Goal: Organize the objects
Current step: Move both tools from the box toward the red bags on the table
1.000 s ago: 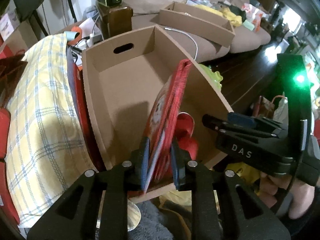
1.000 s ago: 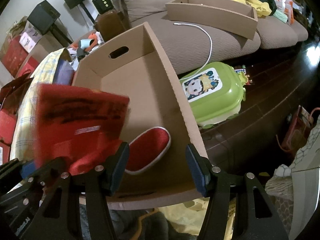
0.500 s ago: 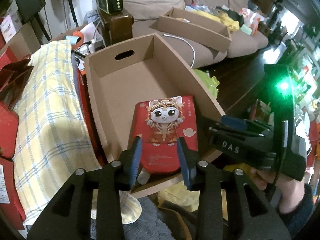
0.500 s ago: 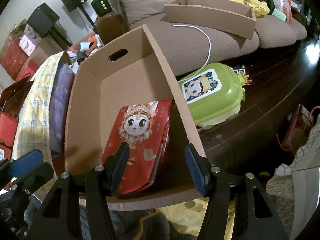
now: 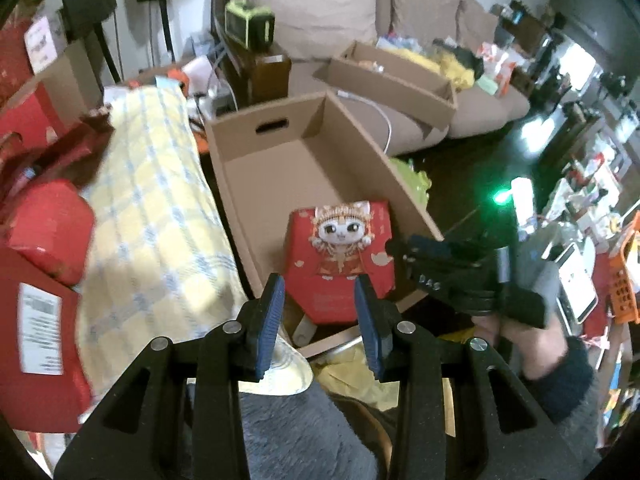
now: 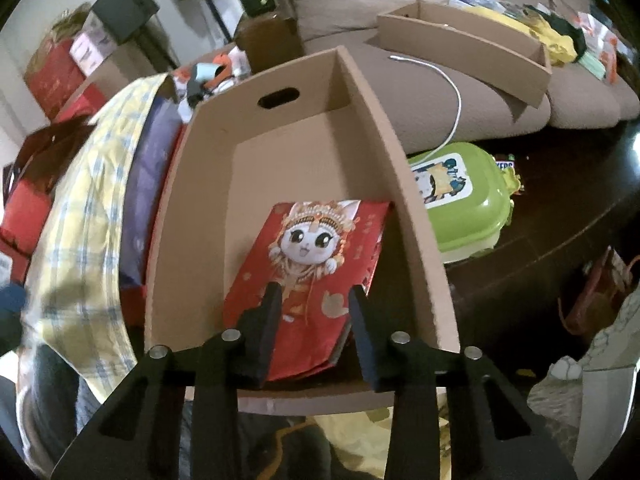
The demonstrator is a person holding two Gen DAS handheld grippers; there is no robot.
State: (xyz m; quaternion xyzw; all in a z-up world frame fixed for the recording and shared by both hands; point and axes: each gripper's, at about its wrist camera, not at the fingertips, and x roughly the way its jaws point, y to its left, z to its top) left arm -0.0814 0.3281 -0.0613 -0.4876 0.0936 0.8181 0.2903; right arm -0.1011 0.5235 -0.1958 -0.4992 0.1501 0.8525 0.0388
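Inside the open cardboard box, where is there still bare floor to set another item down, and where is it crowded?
The open brown cardboard box has bare floor in its far half, between the handle-slot wall and the top edge of the red cartoon-cat packet. A narrower bare strip runs left of the packet. The near right corner is taken by the packet. Outside the box both sides are cluttered.

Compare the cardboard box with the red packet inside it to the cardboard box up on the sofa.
The near cardboard box has taller walls and a hand-hole cut in its far end; the sofa box is a shallower tray, with no such hole showing. The near one holds a red cartoon-cat packet; the sofa one's inside is mostly hidden. Both are plain brown, open-topped cardboard.
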